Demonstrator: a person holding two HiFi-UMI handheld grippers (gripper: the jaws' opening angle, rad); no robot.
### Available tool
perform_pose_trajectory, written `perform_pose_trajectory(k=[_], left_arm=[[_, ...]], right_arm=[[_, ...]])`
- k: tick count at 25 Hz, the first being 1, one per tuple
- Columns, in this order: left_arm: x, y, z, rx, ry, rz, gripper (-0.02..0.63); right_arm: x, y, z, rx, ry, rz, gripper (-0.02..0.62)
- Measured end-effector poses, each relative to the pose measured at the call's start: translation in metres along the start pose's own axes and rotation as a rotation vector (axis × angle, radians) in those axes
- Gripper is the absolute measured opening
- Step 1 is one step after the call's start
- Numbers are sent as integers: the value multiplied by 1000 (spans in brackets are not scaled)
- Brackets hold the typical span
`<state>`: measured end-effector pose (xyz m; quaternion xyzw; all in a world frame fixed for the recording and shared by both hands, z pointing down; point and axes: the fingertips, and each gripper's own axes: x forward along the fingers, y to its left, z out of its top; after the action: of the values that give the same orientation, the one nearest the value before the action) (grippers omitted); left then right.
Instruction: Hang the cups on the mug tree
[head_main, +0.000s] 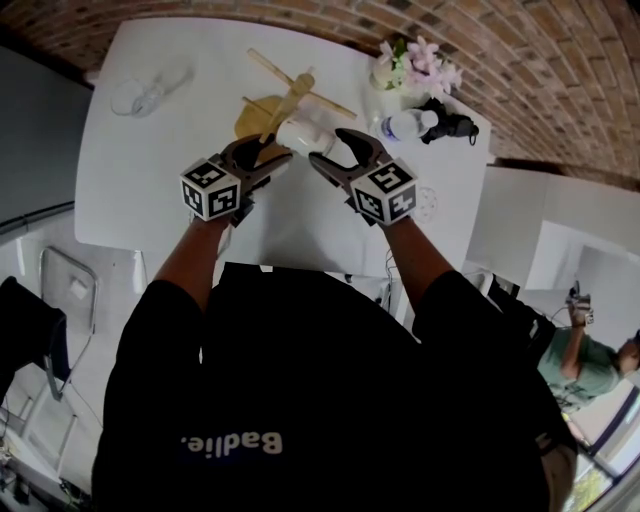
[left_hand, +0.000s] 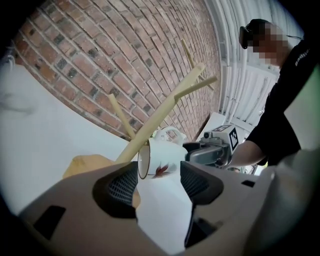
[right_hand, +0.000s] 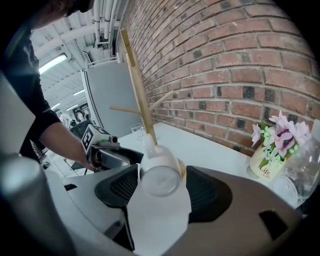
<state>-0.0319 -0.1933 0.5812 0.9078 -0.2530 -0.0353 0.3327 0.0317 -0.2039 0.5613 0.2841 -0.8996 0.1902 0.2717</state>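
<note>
A wooden mug tree (head_main: 292, 95) stands at the back of the white table (head_main: 150, 190). A white cup (head_main: 300, 136) with a red leaf print (left_hand: 162, 157) sits against the tree's trunk (left_hand: 165, 110), handle uppermost and rim to the left. In the left gripper view my left gripper (left_hand: 159, 172) is open, its pads clear of the cup just ahead. My right gripper (right_hand: 161, 187) faces the cup's round base (right_hand: 160, 172). Its jaws stand apart, with a sliver of wood showing beside the cup. Both grippers (head_main: 272, 155) (head_main: 325, 150) flank the cup.
A clear glass (head_main: 150, 92) lies at the table's back left. A flower pot (head_main: 408, 68), a water bottle (head_main: 405, 125) and a black object (head_main: 452, 126) crowd the back right. A brick wall runs behind the table. Another person (head_main: 590, 355) stands off to the right.
</note>
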Motion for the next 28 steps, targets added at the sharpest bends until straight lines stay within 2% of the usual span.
perform_pose_trajectory(k=[8,15,22,25,28], left_arm=[[-22,-6,6,29,39,74,255],[-41,-33,17,56,43,131,219],[-46,-83,33,113,54,74,179],[-47,-107,45,138,52,45,161],[-47,-128,58,162,45,25,149]], right_arm=[[-25,4,11,17,-51,-21,304],[-58,21,9,68,-115,-31,304],[-90,34,15,95,-177,-26,292],[-102,40,21,94,-214,-26,222],[-111,52,31,81,-248,-23,187]])
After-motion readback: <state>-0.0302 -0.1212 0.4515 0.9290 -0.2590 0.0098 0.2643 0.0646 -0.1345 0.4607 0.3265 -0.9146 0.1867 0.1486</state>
